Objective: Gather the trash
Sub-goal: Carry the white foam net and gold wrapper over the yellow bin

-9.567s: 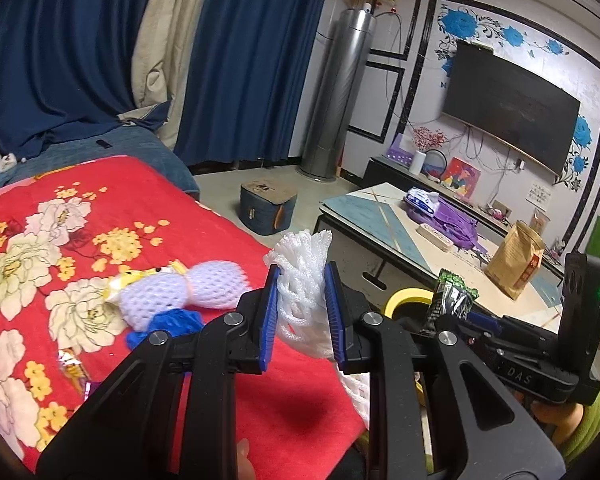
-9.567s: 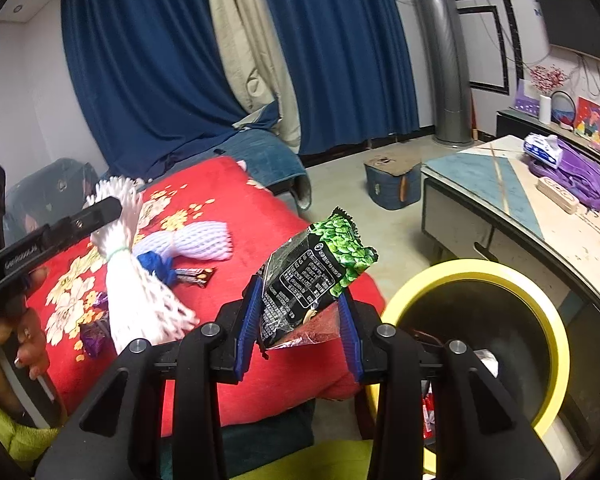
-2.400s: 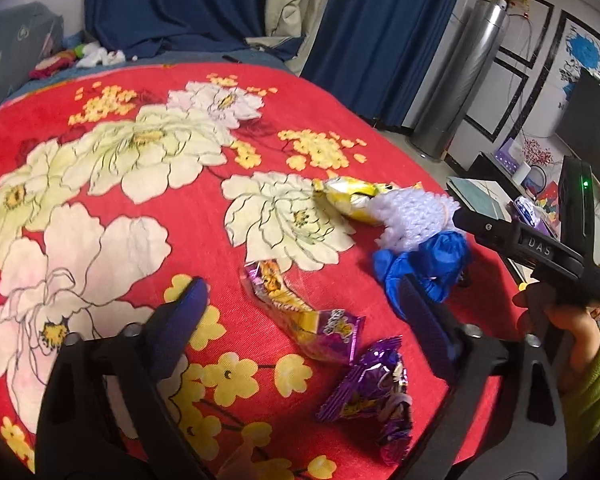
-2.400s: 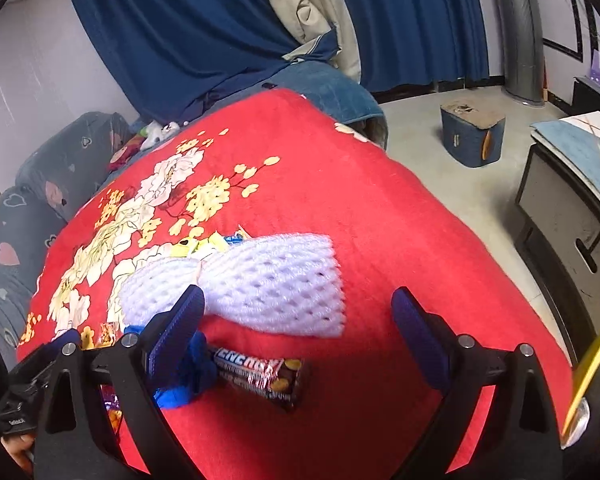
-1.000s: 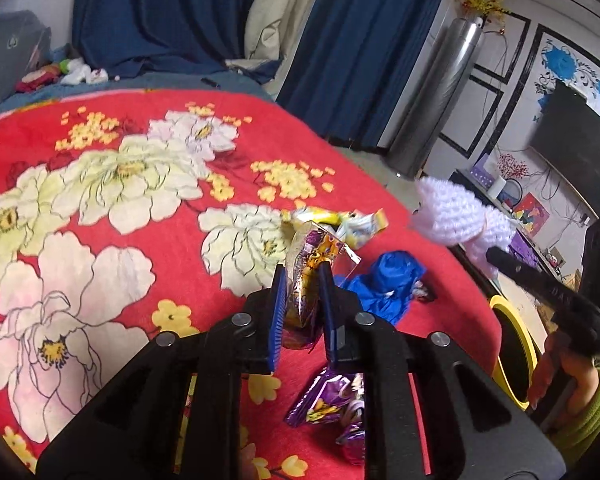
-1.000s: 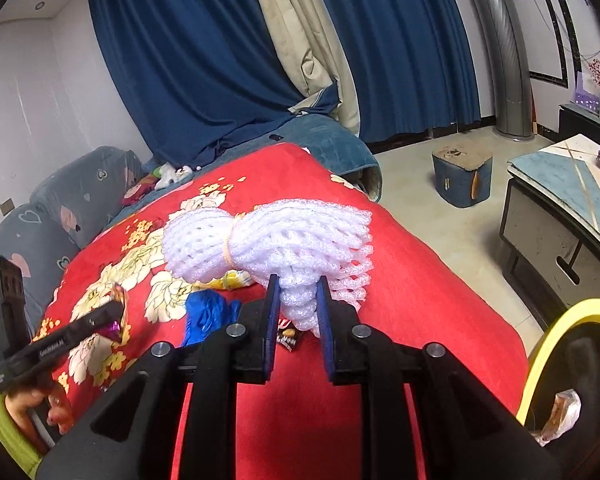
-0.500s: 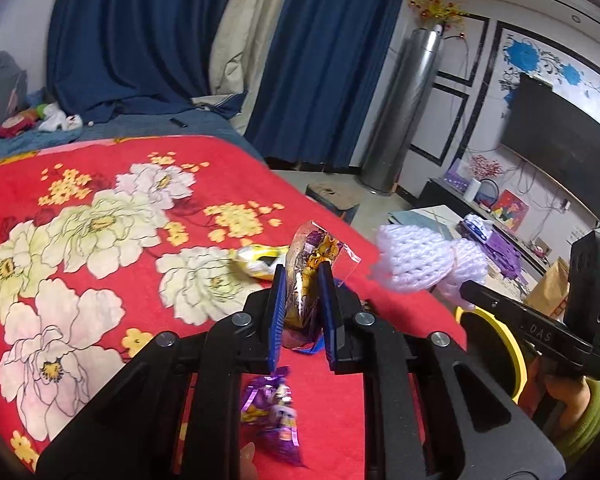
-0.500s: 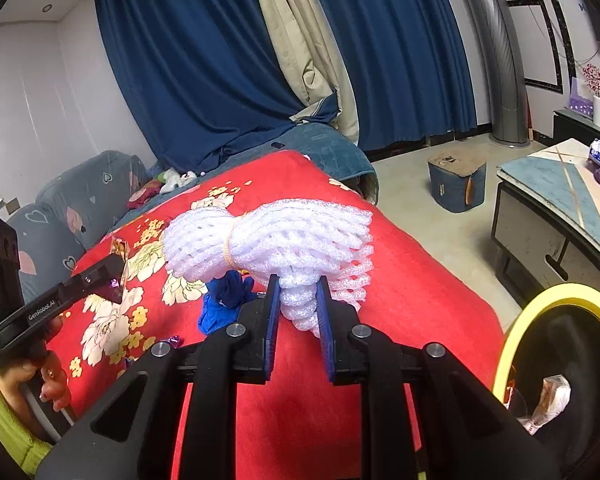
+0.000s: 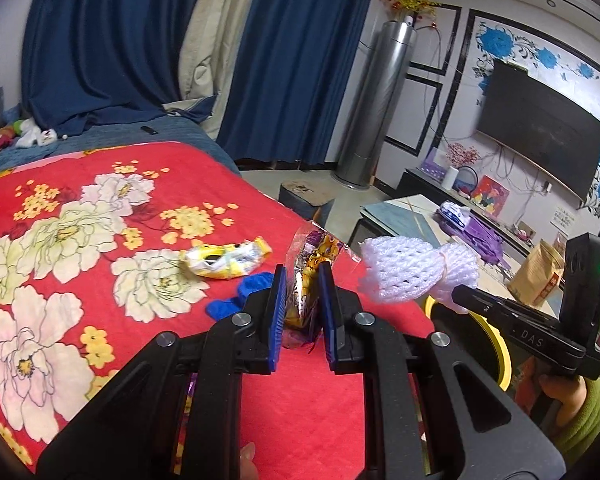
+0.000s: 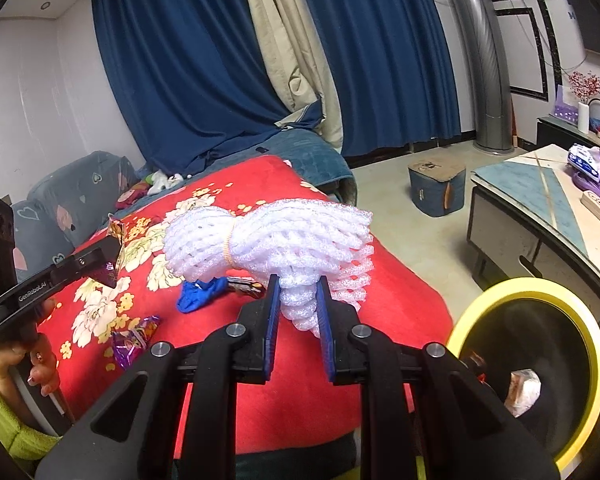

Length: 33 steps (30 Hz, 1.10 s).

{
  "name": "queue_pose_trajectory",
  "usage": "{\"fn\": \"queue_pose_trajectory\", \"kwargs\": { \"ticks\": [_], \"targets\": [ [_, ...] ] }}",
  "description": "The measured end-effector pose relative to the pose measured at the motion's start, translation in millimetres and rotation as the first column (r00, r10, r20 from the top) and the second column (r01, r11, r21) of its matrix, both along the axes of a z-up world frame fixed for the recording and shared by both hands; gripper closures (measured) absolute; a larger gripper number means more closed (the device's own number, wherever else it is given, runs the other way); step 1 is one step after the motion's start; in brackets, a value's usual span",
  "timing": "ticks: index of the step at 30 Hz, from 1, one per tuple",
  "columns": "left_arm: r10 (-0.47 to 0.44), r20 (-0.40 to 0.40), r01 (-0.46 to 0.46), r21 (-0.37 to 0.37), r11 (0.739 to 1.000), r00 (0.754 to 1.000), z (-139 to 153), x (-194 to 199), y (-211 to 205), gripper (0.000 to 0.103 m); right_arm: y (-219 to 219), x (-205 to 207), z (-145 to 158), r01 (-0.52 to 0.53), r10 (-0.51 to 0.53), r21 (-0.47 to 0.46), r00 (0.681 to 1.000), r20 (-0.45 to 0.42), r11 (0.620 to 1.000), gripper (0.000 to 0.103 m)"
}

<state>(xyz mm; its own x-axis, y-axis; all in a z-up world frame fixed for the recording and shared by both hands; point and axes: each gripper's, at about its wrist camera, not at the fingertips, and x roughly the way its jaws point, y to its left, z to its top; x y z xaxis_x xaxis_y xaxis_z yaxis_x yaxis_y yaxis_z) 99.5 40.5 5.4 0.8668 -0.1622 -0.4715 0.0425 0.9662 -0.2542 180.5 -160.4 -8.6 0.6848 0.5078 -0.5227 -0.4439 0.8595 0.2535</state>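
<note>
My left gripper (image 9: 302, 292) is shut on a purple and yellow candy wrapper (image 9: 310, 264), held above the red flowered blanket (image 9: 100, 240). My right gripper (image 10: 297, 300) is shut on a white foam fruit net (image 10: 268, 240) tied with a rubber band; the net also shows in the left wrist view (image 9: 412, 276). A yellow-rimmed black trash bin (image 10: 540, 364) stands at the lower right with some trash inside. On the blanket lie a yellow wrapper (image 9: 224, 260), a blue glove (image 10: 200, 294), a snack bar (image 10: 244, 285) and a purple wrapper (image 10: 134, 340).
A low tea table (image 10: 548, 208) stands right of the bin, with a paper bag (image 9: 540, 276) and purple items on it. A small blue stool (image 10: 436, 192) sits on the floor. Blue curtains (image 10: 204, 80) and a tall silver air conditioner (image 9: 380, 104) are behind.
Both grippers have lifted and swung right toward the bin, each still holding its piece of trash. The bin's rim fills more of the right wrist view.
</note>
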Motion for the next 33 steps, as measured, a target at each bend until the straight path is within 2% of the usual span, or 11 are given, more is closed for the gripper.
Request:
{"fn": "queue_pose_trajectory", "kwargs": {
  "ticks": [16,33],
  "targets": [
    [-0.120,-0.014,0.120,0.022,0.993,0.993,-2.7,14.5,-58.9,0.092,-51.5,-6.6,-0.7,0.082,-0.081,-0.022,0.996,0.038,0.996,0.085],
    [-0.236,-0.013,0.236,0.018,0.971,0.972,-6.0,40.1,-127.9,0.092,-112.8,-9.2,-16.8,0.226,-0.226,-0.008,0.974,0.006,0.974,0.085]
  ]
}}
